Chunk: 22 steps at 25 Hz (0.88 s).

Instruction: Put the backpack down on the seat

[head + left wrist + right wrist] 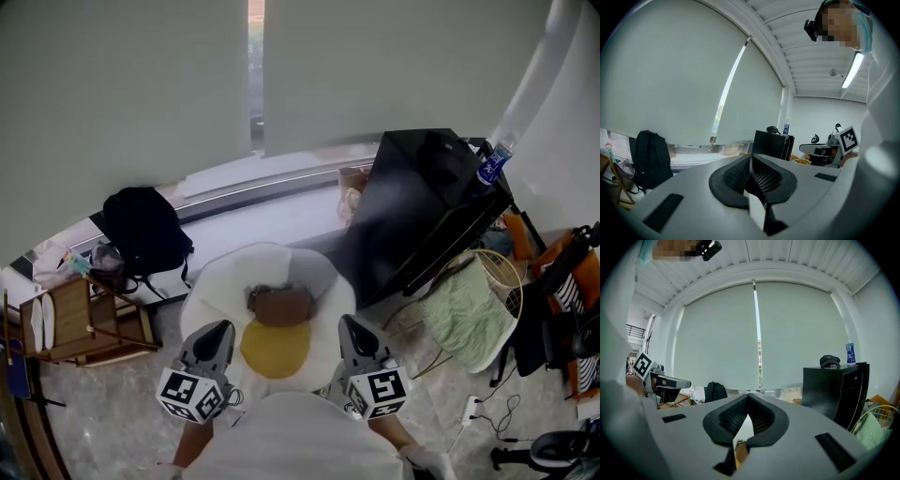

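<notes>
Pale smooth blinds (122, 75), slumped black backpack (142, 230), round white seat (214, 286)

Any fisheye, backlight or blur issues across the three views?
Head view: mild barrel bend along the window ledge, evenly lit, backpack a featureless black. Left gripper view: strong fisheye, black corners, ceiling light blown out. Right gripper view: same vignette, blinds backlit, cabinet near-silhouette.

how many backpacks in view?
1. The black backpack stands upright at the head view's left, just beyond the wooden rack. Another could be hidden behind the black cabinet.
</notes>
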Each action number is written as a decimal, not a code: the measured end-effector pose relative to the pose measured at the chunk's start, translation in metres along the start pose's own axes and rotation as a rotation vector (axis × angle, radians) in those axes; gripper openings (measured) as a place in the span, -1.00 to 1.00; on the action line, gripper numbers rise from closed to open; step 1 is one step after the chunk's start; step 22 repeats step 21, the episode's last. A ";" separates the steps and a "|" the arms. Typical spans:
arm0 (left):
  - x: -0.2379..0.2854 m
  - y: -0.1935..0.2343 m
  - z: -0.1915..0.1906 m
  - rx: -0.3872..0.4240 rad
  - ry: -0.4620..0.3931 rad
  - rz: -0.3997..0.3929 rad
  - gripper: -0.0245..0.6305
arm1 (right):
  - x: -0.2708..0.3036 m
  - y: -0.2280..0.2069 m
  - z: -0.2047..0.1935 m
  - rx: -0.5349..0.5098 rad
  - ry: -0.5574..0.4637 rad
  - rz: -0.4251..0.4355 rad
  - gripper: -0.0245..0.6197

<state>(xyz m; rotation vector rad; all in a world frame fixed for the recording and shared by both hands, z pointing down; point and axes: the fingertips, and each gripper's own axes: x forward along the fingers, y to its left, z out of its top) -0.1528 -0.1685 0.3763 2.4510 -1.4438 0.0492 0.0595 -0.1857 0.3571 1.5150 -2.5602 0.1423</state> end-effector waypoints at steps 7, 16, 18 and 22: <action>0.004 0.002 -0.006 -0.013 0.028 -0.007 -0.79 | 0.004 -0.001 0.001 -0.003 0.004 0.007 -0.83; 0.008 0.000 -0.008 -0.013 0.045 -0.011 -0.79 | 0.004 -0.001 -0.003 0.003 0.021 0.012 -0.83; 0.009 0.001 -0.007 -0.012 0.044 -0.006 -0.79 | 0.006 -0.002 -0.003 0.004 0.021 0.011 -0.83; 0.012 0.005 -0.006 -0.014 0.042 0.001 -0.79 | 0.009 -0.004 -0.004 0.004 0.020 0.007 -0.83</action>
